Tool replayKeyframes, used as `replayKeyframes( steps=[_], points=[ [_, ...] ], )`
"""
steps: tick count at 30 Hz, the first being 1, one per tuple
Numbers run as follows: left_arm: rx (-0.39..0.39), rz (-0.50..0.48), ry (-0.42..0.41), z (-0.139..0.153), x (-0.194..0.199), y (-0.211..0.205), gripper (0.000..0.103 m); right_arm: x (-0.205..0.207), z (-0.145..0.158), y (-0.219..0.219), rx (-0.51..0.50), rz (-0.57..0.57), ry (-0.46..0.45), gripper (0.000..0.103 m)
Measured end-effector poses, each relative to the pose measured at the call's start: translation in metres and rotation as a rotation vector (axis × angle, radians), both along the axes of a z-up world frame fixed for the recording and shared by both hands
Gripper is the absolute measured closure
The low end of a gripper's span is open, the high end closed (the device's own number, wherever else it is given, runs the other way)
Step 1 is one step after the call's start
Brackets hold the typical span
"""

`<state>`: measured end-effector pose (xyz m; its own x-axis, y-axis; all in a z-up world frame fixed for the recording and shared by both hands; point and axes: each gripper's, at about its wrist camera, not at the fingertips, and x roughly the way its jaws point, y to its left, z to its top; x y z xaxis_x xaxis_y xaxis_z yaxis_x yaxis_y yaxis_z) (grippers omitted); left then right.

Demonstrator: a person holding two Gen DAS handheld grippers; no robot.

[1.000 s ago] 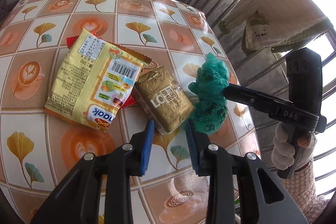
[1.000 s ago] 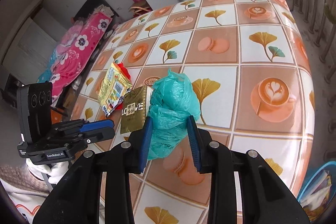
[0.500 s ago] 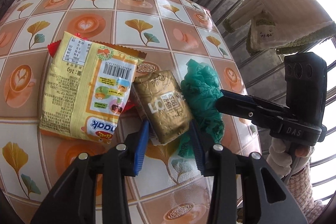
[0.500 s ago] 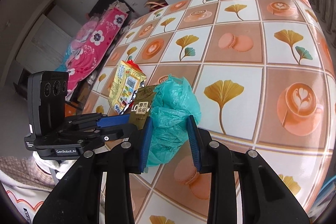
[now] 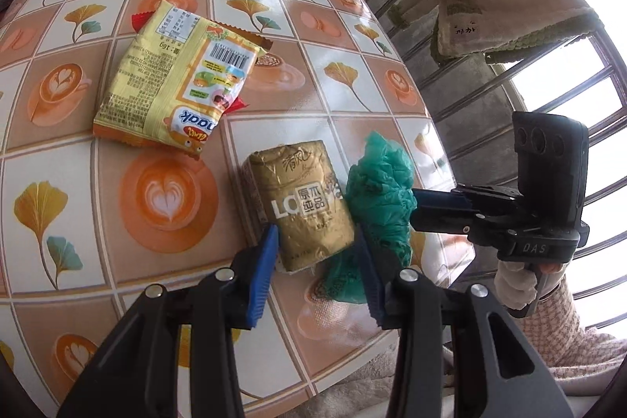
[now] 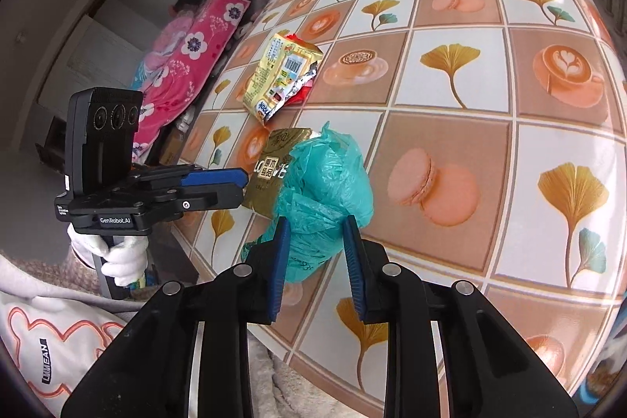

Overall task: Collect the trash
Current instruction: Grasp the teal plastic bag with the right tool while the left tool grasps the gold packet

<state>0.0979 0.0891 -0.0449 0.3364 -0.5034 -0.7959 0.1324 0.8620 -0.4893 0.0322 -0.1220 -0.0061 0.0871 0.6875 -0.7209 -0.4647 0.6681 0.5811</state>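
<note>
Three pieces of trash are laid out on the tiled bench [image 5: 168,206]: a yellow snack wrapper [image 5: 176,81] at the left, a gold packet [image 5: 305,206] in the middle, and a crumpled green plastic bag [image 5: 380,190] just beside it on the right. The left claw [image 5: 317,257], whose jaws have just been opening, is set astride the gold packet's near end without a firm grip yet. The right claw [image 6: 317,245], just closing, is pinched on the green bag. Judged as the pick-up step, a squeeze on the packet is called for next.
</note>
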Motion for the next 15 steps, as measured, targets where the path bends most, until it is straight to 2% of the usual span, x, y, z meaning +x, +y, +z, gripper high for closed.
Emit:
replayKeyframes(
  steps=[6,8,10,12,14,15],
  points=[
    [0.041,0.041,-0.028,0.0,0.006,0.001,0.061,0.006,0.013,-0.018,-0.085,-0.145,-0.065,0.077],
    [0.043,0.047,-0.028,0.0,0.009,0.0,0.06,0.009,0.015,-0.024,-0.107,-0.199,-0.077,0.074],
    [0.048,0.053,-0.032,-0.001,0.01,-0.001,0.058,0.012,0.013,-0.029,-0.117,-0.243,-0.059,0.067],
    [0.056,0.056,-0.037,-0.001,0.01,-0.002,0.057,0.013,0.01,-0.034,-0.106,-0.291,-0.03,0.052],
    [0.059,0.055,-0.035,-0.002,0.01,-0.002,0.057,0.011,0.007,-0.038,-0.082,-0.314,-0.002,0.051],
    [0.058,0.053,-0.034,-0.003,0.01,-0.002,0.057,0.011,0.005,-0.039,-0.068,-0.326,0.013,0.047]
  ],
)
